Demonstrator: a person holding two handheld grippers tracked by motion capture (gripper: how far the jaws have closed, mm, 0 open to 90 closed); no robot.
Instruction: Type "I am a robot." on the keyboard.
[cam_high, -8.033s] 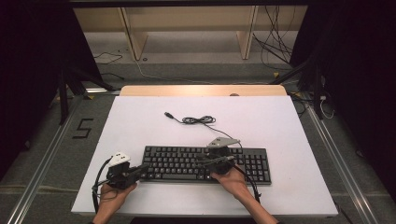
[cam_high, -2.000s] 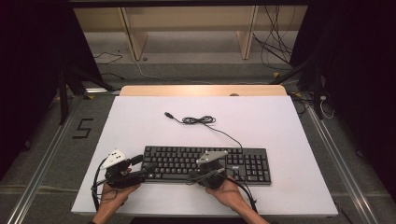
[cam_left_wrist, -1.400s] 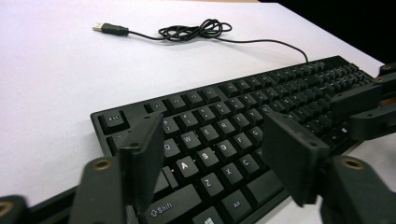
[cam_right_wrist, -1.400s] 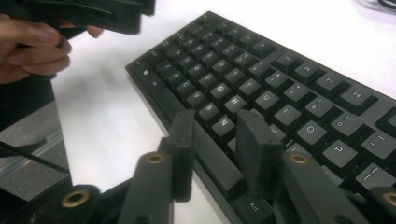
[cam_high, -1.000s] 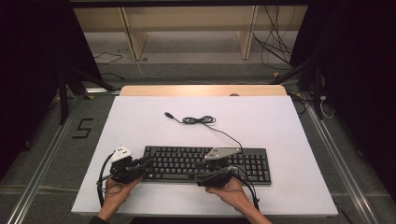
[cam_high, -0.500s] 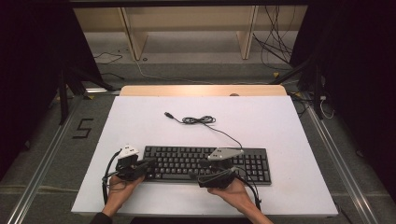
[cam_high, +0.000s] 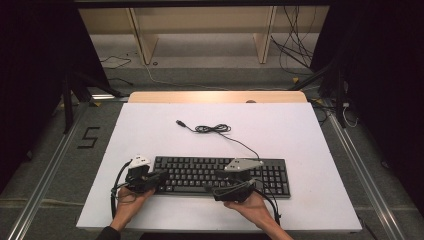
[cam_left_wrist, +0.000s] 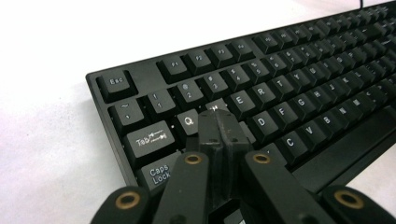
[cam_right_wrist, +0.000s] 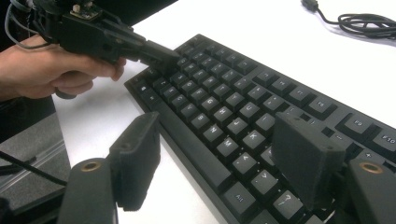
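A black keyboard (cam_high: 200, 172) (cam_left_wrist: 289, 93) (cam_right_wrist: 233, 102) lies across the near half of the white table (cam_high: 280, 125). My left gripper (cam_high: 161, 177) (cam_left_wrist: 218, 125) is shut, nothing between its jaws, its joined tips resting on the letter keys just below Q and W at the keyboard's left end. It also shows in the right gripper view as the left gripper (cam_right_wrist: 172, 55), held by a hand. My right gripper (cam_high: 214, 184) (cam_right_wrist: 219, 156) is open and its jaws have just been opening. One jaw hangs off the keyboard's front edge and the other over the keys, touching nothing.
The keyboard's black cable (cam_high: 212, 129) (cam_right_wrist: 364, 21) lies coiled behind it on the table, ending in a plug (cam_high: 179, 122). A wooden strip (cam_high: 215, 96) borders the far edge. Metal rails run along both sides of the table.
My left gripper has edged right, farther onto the keyboard's left end. The right hand has stayed where it was.
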